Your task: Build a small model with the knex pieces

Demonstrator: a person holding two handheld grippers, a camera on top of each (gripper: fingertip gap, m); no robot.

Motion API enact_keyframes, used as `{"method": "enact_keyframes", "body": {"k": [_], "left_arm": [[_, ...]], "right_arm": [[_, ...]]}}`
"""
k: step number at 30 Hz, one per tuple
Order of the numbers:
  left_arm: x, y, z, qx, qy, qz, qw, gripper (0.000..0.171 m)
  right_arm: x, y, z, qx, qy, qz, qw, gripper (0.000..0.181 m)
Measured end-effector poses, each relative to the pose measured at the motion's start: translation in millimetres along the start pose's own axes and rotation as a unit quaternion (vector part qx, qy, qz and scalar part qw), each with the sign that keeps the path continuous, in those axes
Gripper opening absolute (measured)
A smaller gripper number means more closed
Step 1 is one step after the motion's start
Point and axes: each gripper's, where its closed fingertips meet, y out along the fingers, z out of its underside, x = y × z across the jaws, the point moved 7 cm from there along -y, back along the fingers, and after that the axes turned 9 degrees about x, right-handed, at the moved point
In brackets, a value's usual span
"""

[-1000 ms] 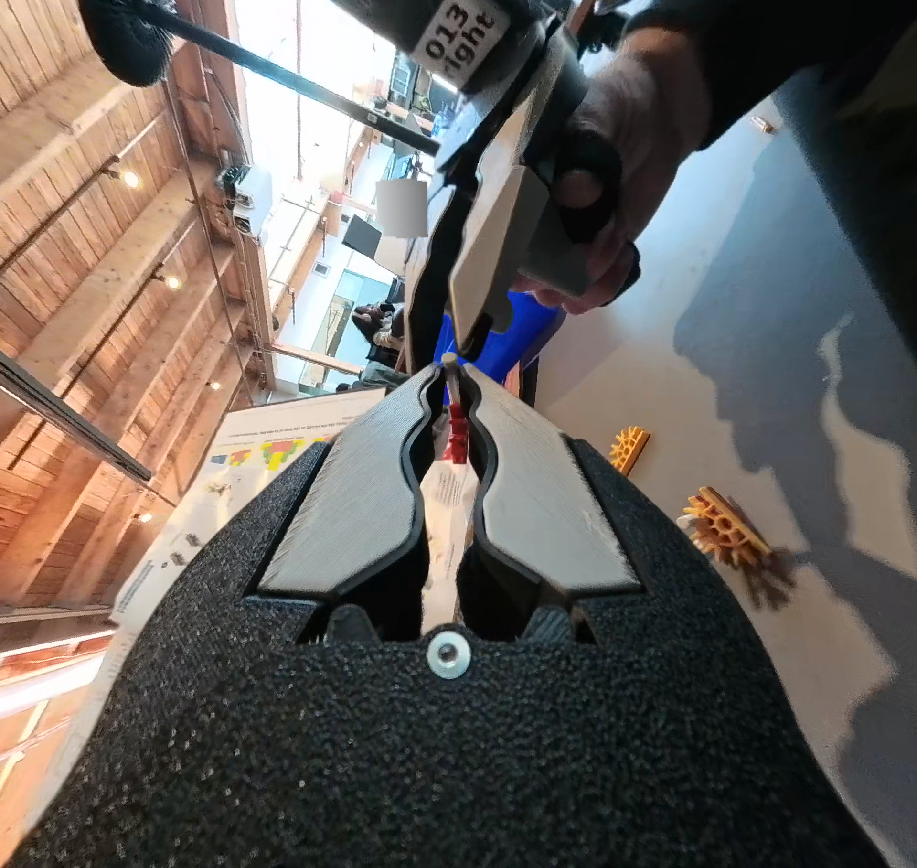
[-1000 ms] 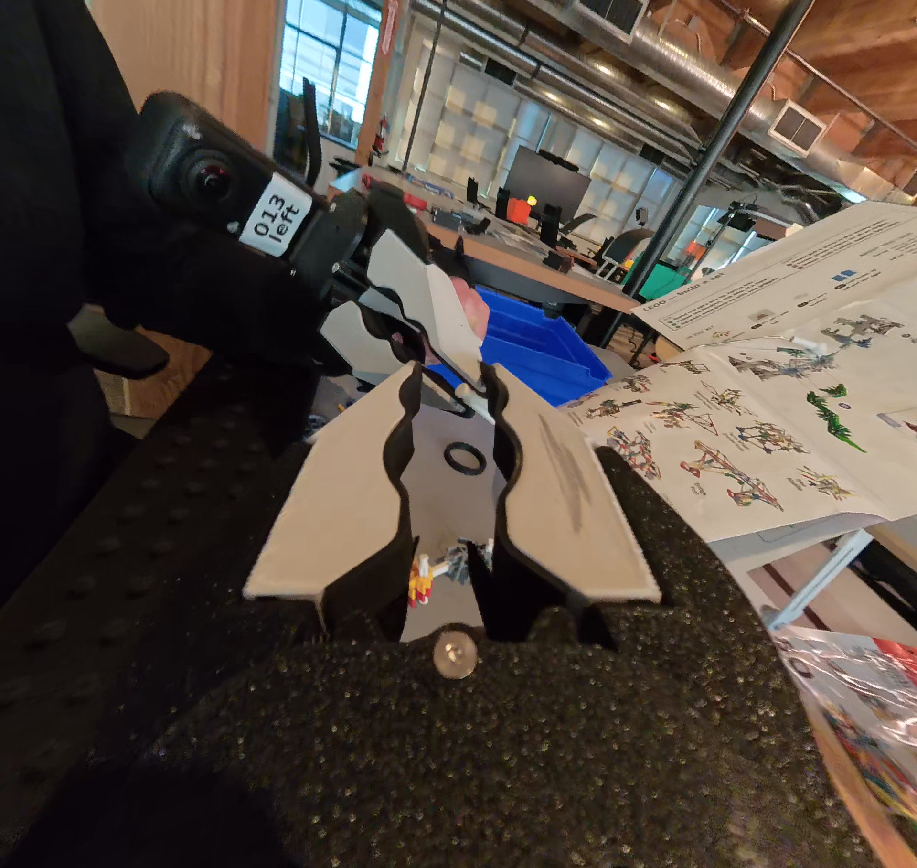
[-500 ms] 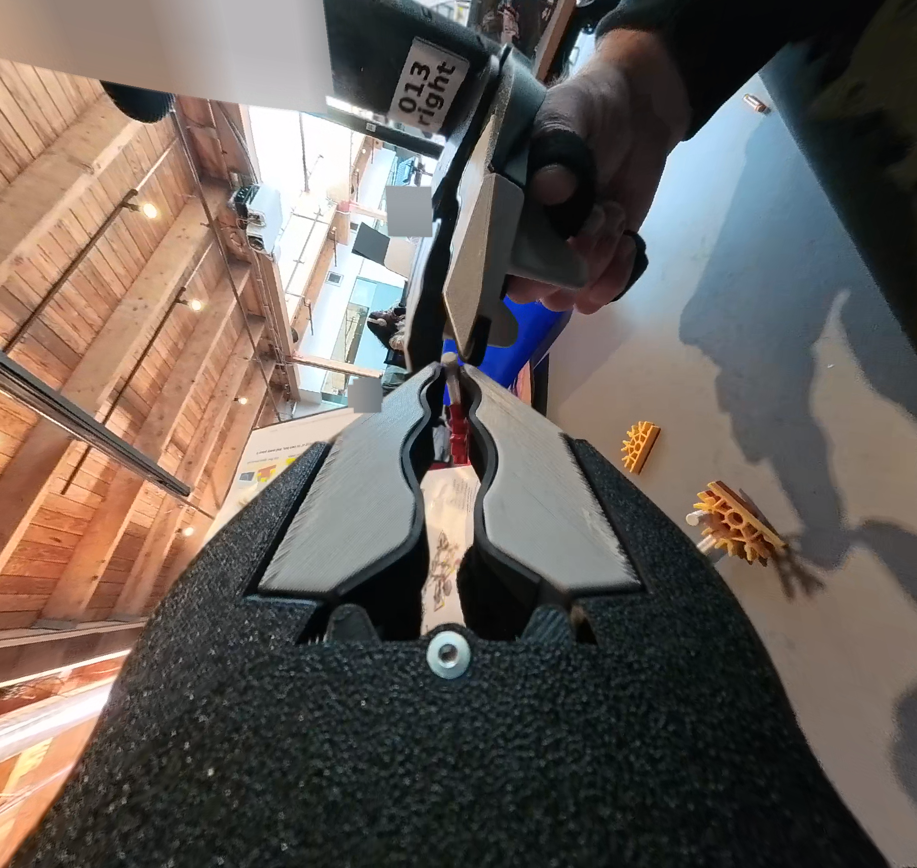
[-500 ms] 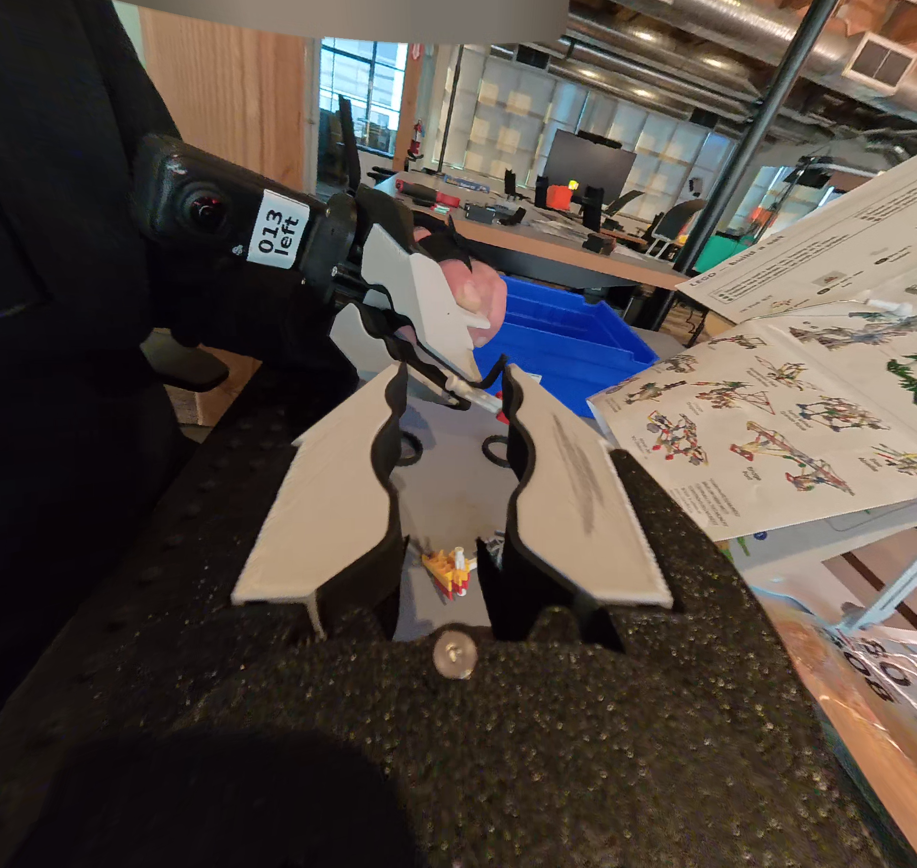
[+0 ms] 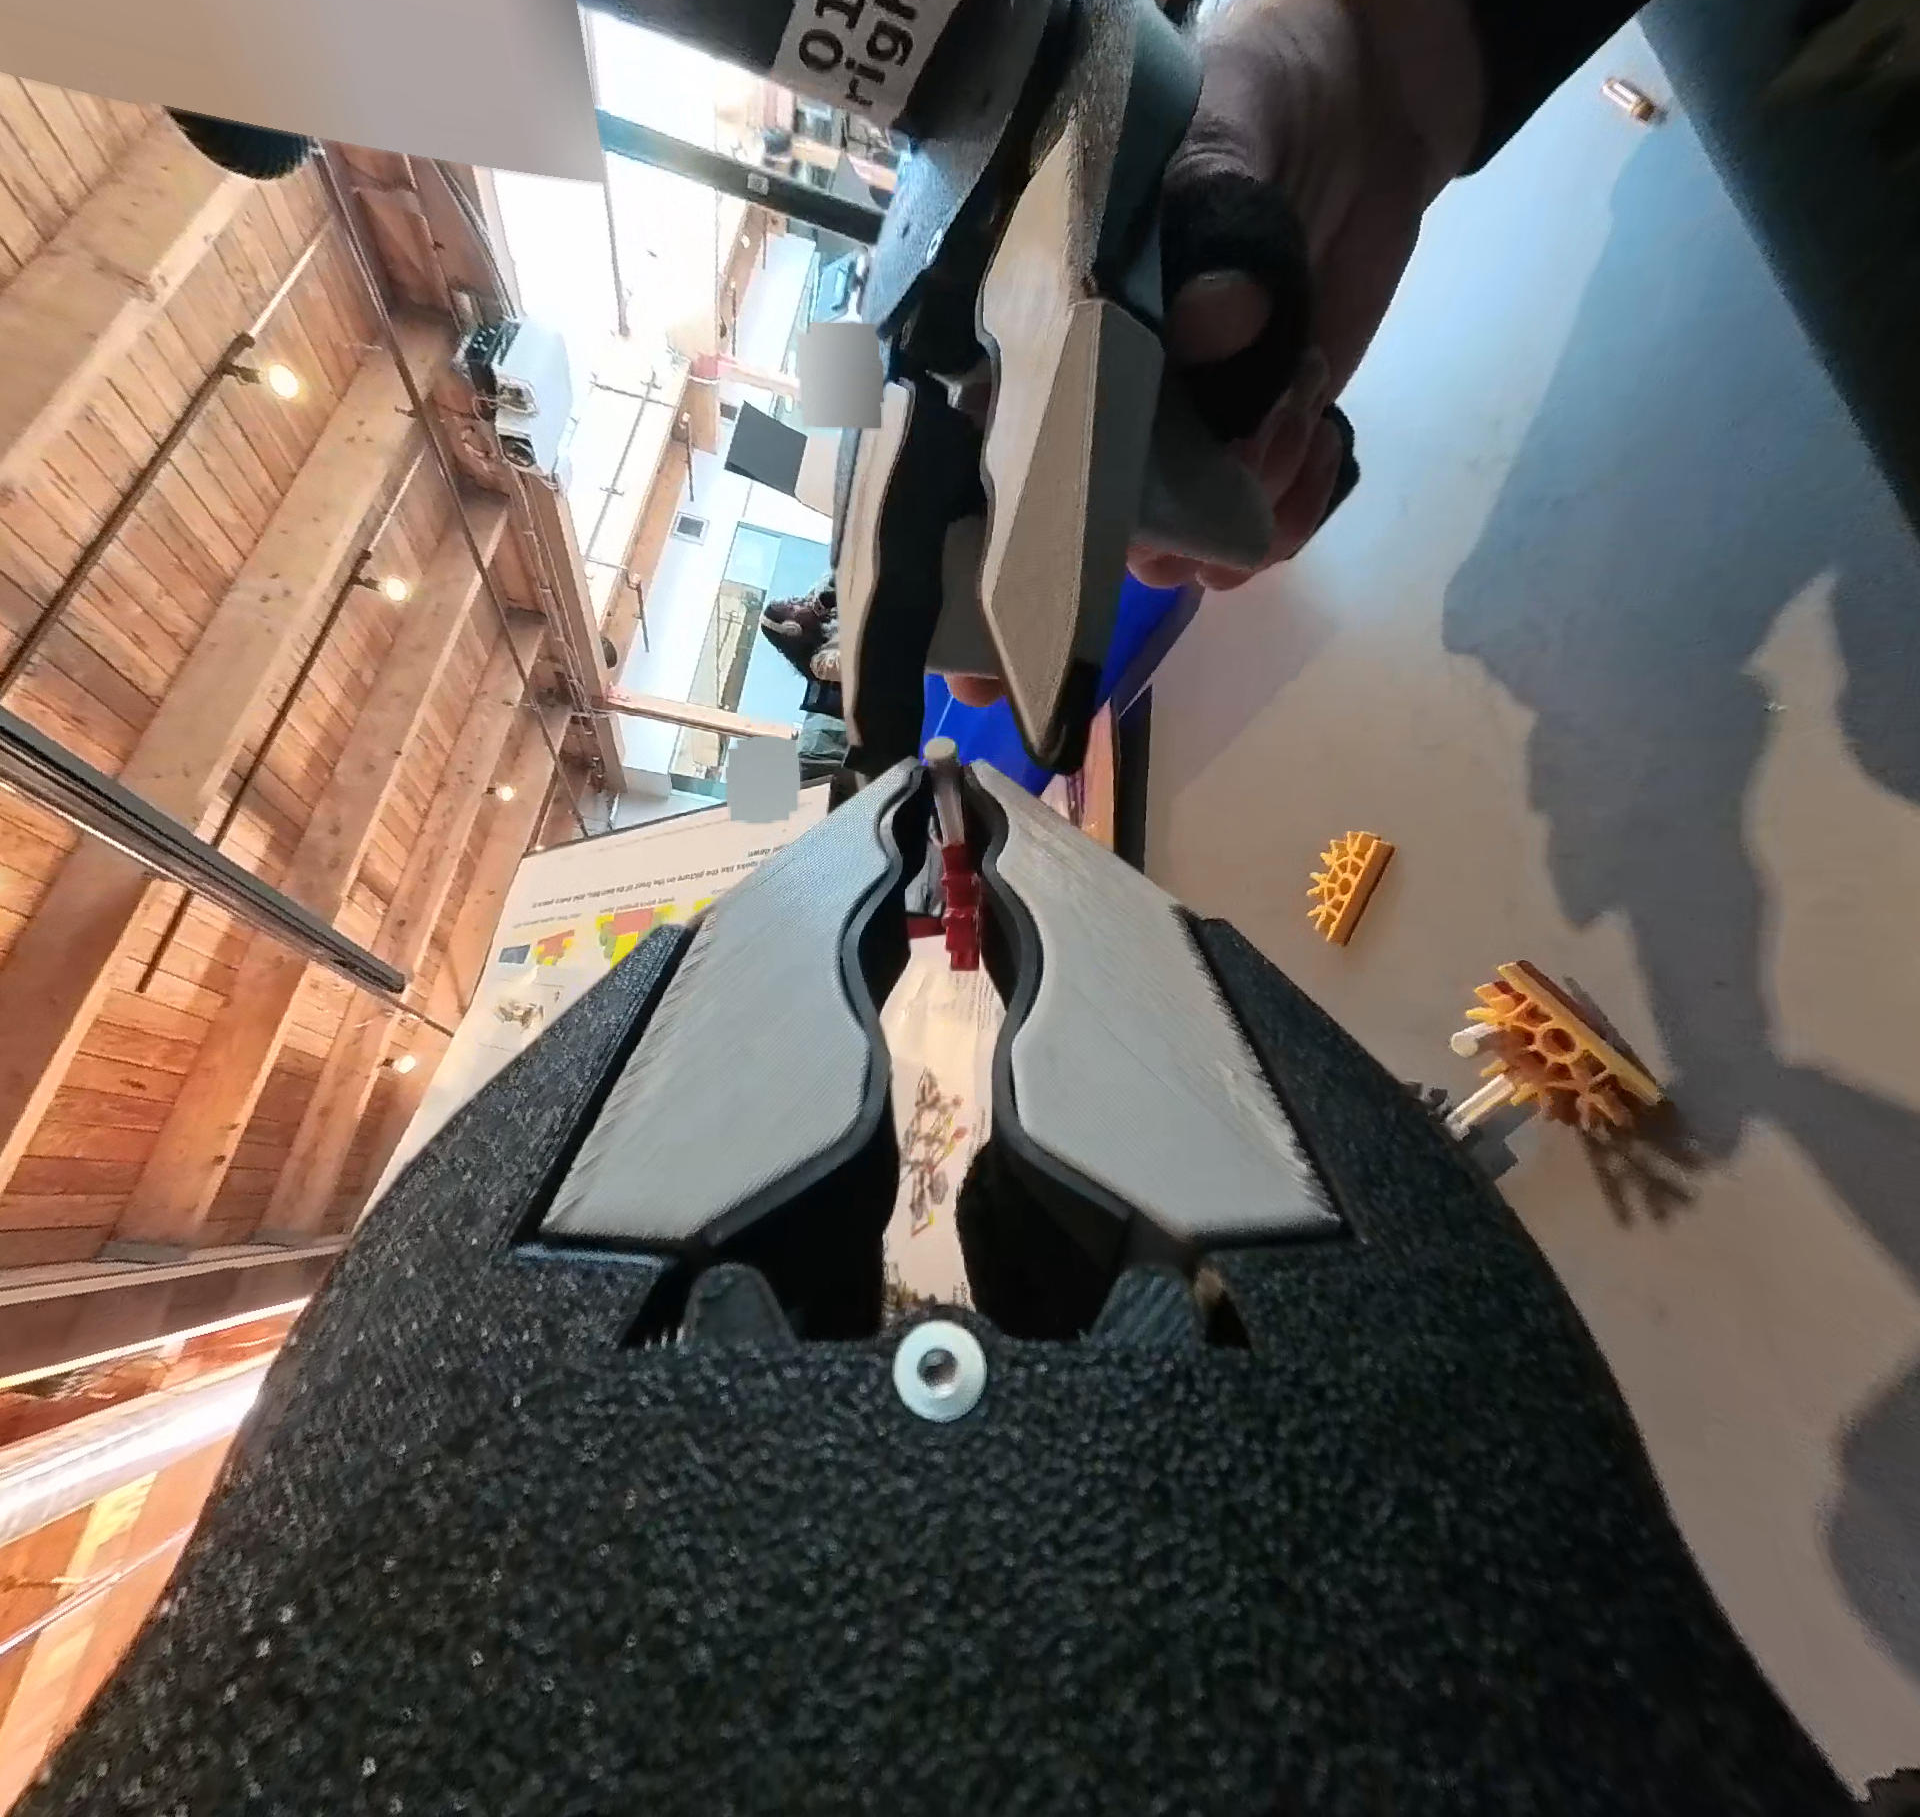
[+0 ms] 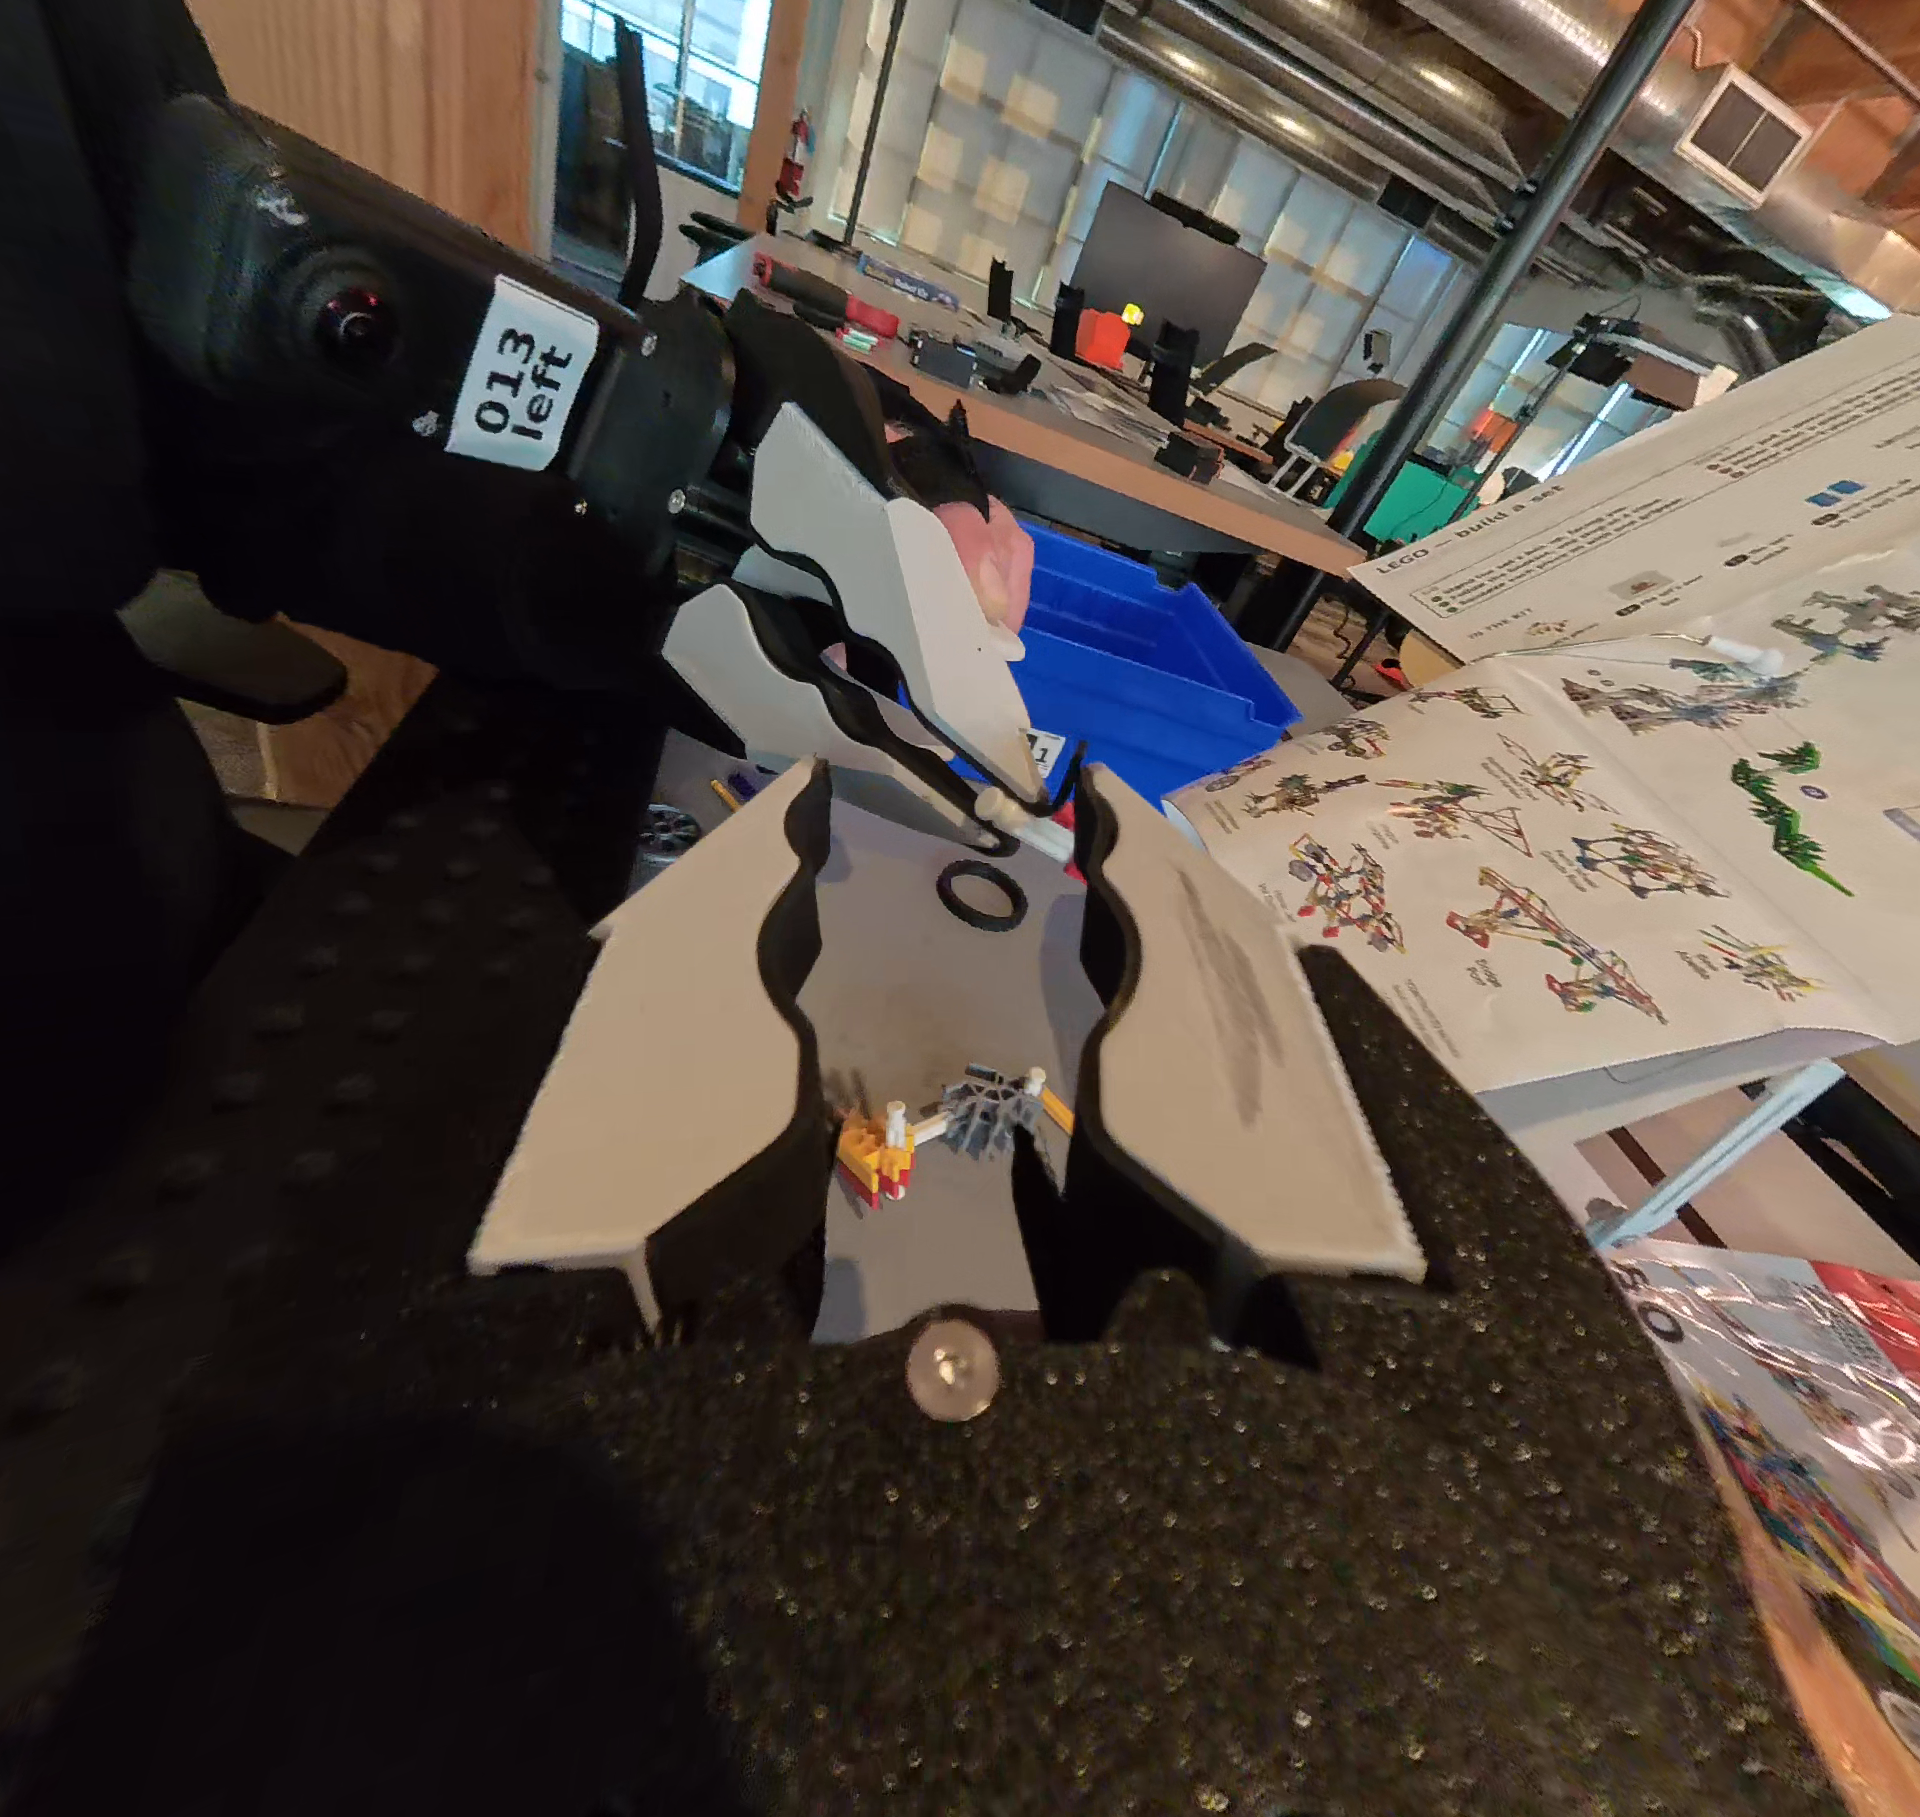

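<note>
Between left tool (image 5: pixel 948 780) tips: white rod (image 5: pixel 943 791) pinched; right tool (image 6: pixel 951 780) agape.

Wood-plank ceiling (image 5: pixel 208 541) with small spot lights (image 5: pixel 281 377); silver ducts (image 6: pixel 1455 32) overhead. Tall windows (image 6: pixel 665 53), long workbench (image 6: pixel 1091 448), dark monitor (image 6: pixel 1169 261), perhaps 1 black pole (image 6: pixel 1538 240).

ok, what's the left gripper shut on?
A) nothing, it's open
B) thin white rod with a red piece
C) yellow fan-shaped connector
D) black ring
B: the left gripper pinches a white rod with a red piece between its fingertips; the black ring lies on the table.
</note>
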Motion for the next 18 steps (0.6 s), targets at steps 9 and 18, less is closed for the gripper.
{"method": "enact_keyframes", "body": {"k": [9,18], "left_arm": [[-1.9,4.8,4.3,0.017,-0.003,0.004,1.0,0.003],[-2.0,5.5,4.2,0.018,-0.003,0.006,1.0,0.003]], "right_arm": [[-8.7,-6.5,6.7,0.018,0.018,0.007,1.0,0.042],[-5.0,-5.6,5.8,0.01,0.021,-0.009,1.0,0.04]]}}
